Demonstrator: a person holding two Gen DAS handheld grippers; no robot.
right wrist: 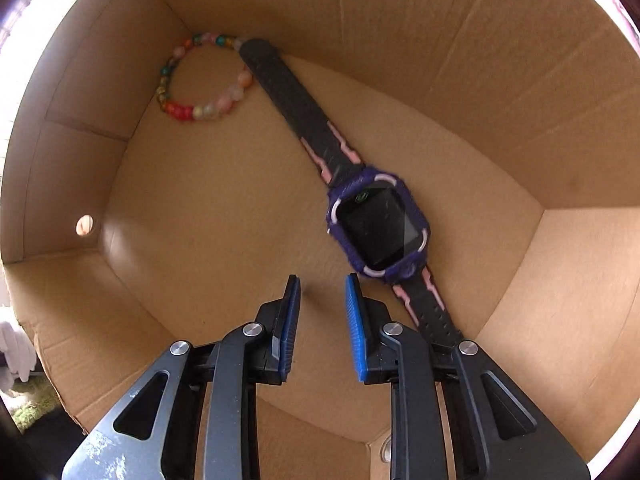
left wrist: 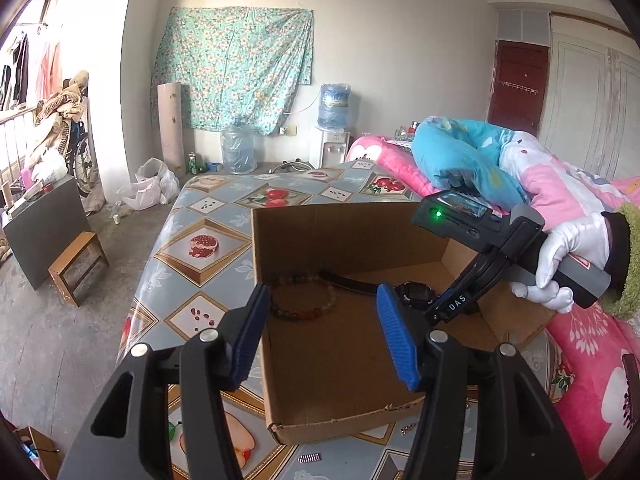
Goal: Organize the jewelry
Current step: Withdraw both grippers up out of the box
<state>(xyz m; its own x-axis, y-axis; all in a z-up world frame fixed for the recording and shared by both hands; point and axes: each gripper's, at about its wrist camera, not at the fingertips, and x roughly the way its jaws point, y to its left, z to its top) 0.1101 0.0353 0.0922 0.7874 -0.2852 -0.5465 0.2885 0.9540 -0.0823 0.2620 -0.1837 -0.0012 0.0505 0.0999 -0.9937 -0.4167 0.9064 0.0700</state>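
An open cardboard box [left wrist: 340, 380] stands on the table with the fruit-patterned cloth [left wrist: 200, 248]. A bracelet of coloured beads [right wrist: 184, 112] lies in its far corner, and a purple watch with a black and pink strap [right wrist: 378, 226] lies on the floor beside it. My right gripper [right wrist: 323, 278] points down into the box just left of the watch face, its jaws a little apart with nothing between them. A white-gloved hand [left wrist: 572, 256] holds it. My left gripper [left wrist: 323, 288] is open over the box's near left wall, one finger outside and one inside, with the bracelet [left wrist: 316, 314] beyond its tips.
Two small silver pieces [left wrist: 309, 458] [left wrist: 408, 428] lie on the cloth in front of the box. Pink and blue bedding [left wrist: 580, 184] is piled right of the box. A wooden stool [left wrist: 78, 266] stands on the floor to the left.
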